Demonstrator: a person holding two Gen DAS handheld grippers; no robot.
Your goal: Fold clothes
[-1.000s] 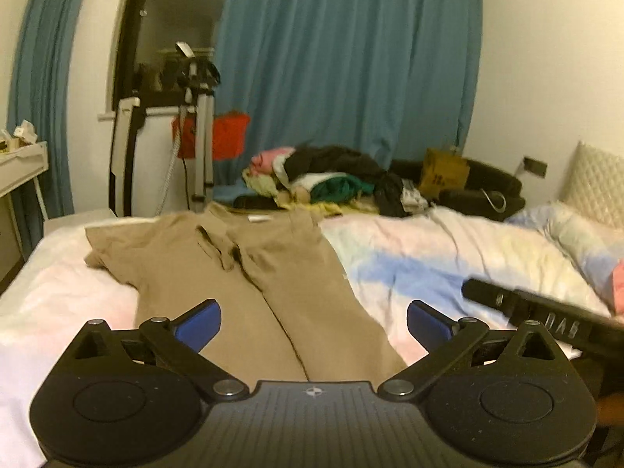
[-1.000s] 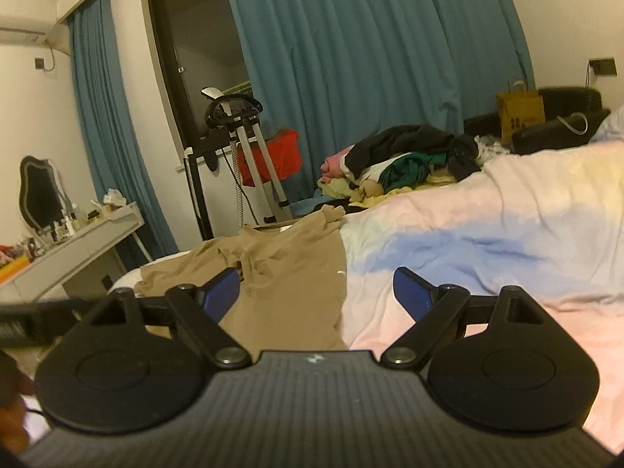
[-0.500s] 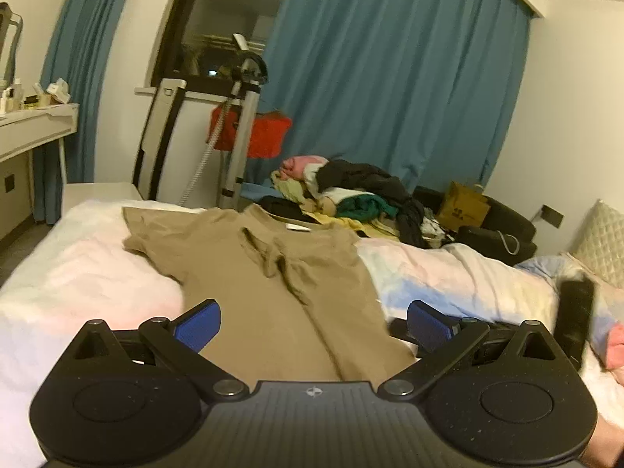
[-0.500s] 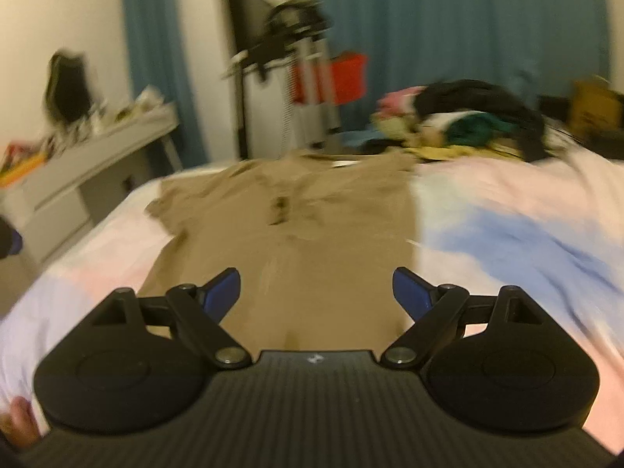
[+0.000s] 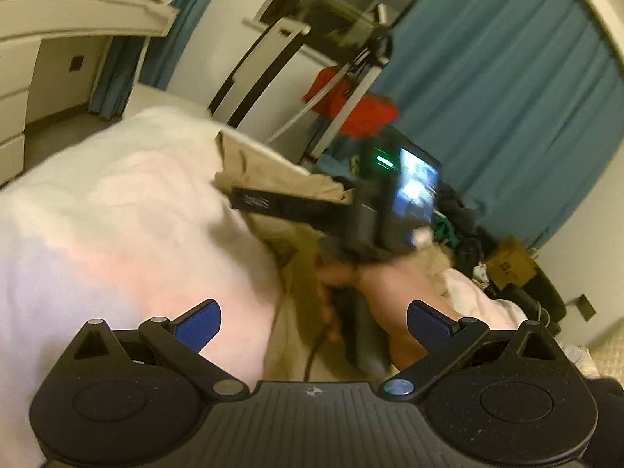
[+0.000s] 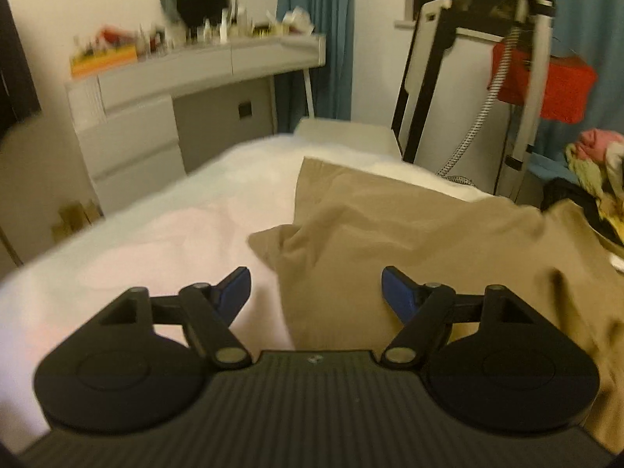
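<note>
Tan trousers [image 6: 409,234] spread flat on the bed [image 6: 163,234], plain khaki cloth, no print, soft creases across the seat. Waist end lies toward the far edge of the bed, next to the heap of mixed clothes [image 6: 596,167]. One outer corner is bunched into a rumpled fold [image 6: 273,241] that sits on the pale pink-white cover near the bed's middle; the far corner [image 6: 308,163] lies flat and sharp by the foot edge. Cloth is matte and looks thick, with shallow wrinkles running diagonally.

Right gripper [image 6: 315,292]: blue pads apart and closing; the trouser edge lies below the gap, pads not pressing on it, nothing gripped. In the left wrist view the same right gripper shows as a dark, blurred body over the trousers [image 5: 280,179], held by the person's right hand [image 5: 382,292].

Left gripper [image 5: 314,321]: jaws wide, blue pads well apart, empty, low over the near edge of the bed with white cover under its left pad and tan cloth further ahead.

Behind the bed: blue curtains [image 5: 507,97], white dresser [image 6: 156,89], folding stand with a red cloth [image 6: 546,82].
</note>
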